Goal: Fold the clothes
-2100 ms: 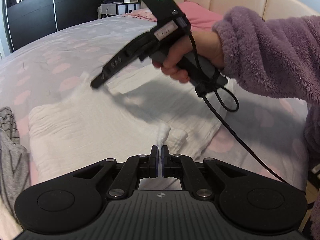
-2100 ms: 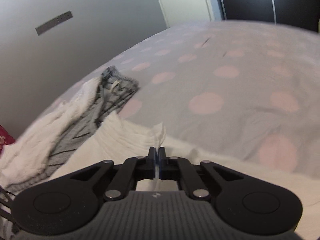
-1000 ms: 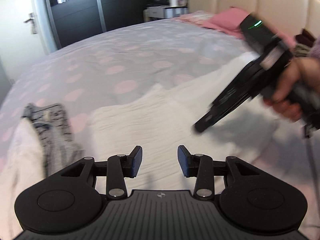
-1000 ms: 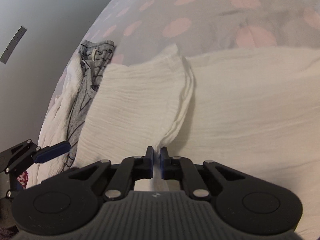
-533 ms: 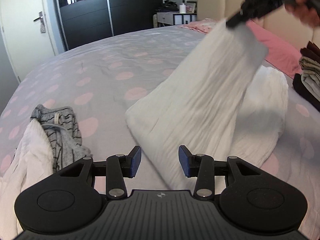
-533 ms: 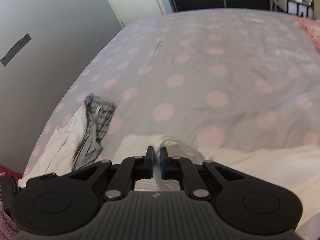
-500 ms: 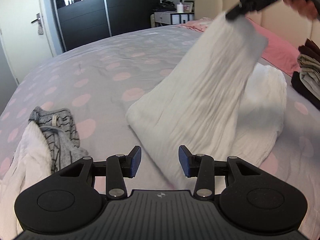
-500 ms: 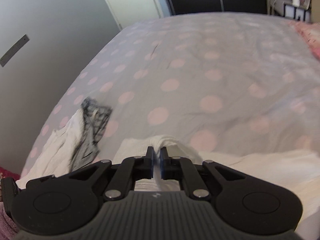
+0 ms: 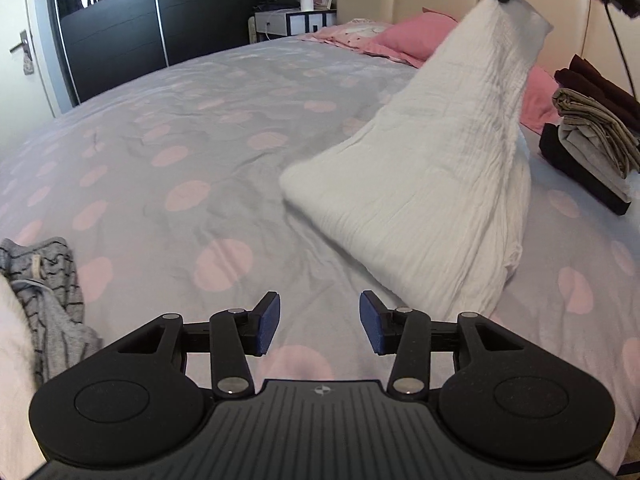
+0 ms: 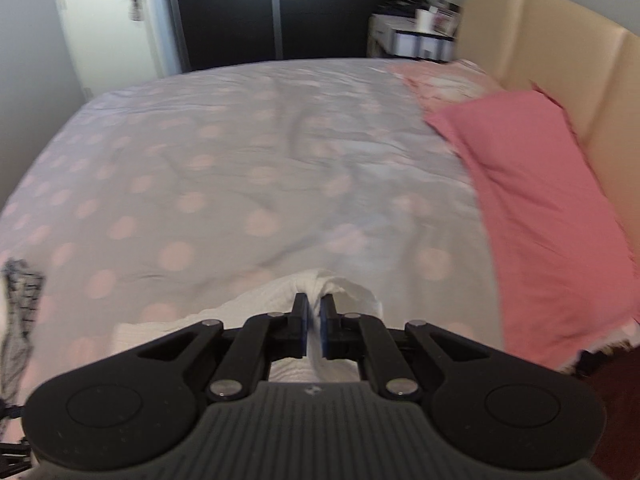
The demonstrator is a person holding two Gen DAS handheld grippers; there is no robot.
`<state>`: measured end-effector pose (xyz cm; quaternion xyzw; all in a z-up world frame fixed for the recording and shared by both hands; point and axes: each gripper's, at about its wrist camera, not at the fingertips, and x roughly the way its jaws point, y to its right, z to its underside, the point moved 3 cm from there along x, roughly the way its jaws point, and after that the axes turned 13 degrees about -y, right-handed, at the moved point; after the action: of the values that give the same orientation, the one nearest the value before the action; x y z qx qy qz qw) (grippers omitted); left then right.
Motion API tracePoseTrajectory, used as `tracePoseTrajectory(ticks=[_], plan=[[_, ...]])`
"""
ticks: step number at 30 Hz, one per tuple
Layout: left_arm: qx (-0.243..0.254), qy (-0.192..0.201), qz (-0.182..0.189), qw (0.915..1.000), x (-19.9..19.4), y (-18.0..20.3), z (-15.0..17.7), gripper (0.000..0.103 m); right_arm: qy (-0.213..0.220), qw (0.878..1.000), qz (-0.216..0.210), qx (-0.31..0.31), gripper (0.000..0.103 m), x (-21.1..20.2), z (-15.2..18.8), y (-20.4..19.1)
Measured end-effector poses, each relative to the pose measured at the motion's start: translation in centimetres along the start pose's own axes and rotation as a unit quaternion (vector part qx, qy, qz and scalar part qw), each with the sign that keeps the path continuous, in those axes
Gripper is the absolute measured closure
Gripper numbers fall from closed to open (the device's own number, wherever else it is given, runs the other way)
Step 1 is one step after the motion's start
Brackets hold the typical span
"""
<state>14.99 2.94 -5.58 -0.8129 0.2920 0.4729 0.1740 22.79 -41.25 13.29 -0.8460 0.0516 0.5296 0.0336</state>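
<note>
The right gripper (image 10: 314, 316) pinches a bunched corner of the white garment (image 9: 436, 184) between nearly closed jaws, holding it high so its lower end trails on the spotted bedspread (image 9: 208, 152); the left gripper (image 9: 319, 322) hangs wide open and empty above the bedspread, beside a striped grey garment (image 9: 44, 280).

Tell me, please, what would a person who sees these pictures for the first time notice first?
The eye goes first to the white cloth, lifted by one corner in the right gripper at upper right while its lower part lies on the bed. Next comes the left gripper, open and empty low in front. A stack of folded clothes sits at the right edge, and a striped grey garment lies crumpled at the left.
</note>
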Motion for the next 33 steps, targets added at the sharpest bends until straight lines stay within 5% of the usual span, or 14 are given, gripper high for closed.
tracePoseTrajectory(ticks=[5,10,13,16,18,25,28,33], plan=[[-0.030,-0.024,0.038,0.9986,1.4,1.0,-1.1,0.058,-0.052,0.997,0.030,0.055,0.096,6.9,2.0,5.1],[-0.058,-0.052,0.059,0.9952,3.1,2.3,-3.0,0.053,-0.081,0.993,0.073,0.043,0.095,12.1,4.0,6.1],[-0.081,-0.077,0.082,0.9903,4.9,3.3,-4.3,0.053,-0.083,0.993,0.083,0.027,0.088,13.1,4.6,6.1],[-0.108,-0.104,0.094,0.9843,6.9,4.1,-5.2,0.053,-0.077,0.993,0.091,0.009,0.068,12.8,5.1,5.9],[-0.125,-0.121,0.101,0.9794,8.3,4.6,-5.7,0.053,-0.068,0.993,0.092,-0.002,0.067,12.3,5.5,5.7],[-0.175,-0.166,0.114,0.9637,11.2,5.1,-5.5,0.055,-0.057,0.997,0.036,-0.022,0.055,9.8,9.2,5.0],[-0.175,-0.167,0.117,0.9631,11.0,5.2,-5.5,0.080,-0.076,0.996,0.003,-0.040,0.051,9.9,12.3,3.6],[-0.176,-0.168,0.122,0.9622,10.5,5.3,-5.5,0.092,-0.114,0.986,-0.062,-0.108,0.049,10.0,17.9,-1.7]])
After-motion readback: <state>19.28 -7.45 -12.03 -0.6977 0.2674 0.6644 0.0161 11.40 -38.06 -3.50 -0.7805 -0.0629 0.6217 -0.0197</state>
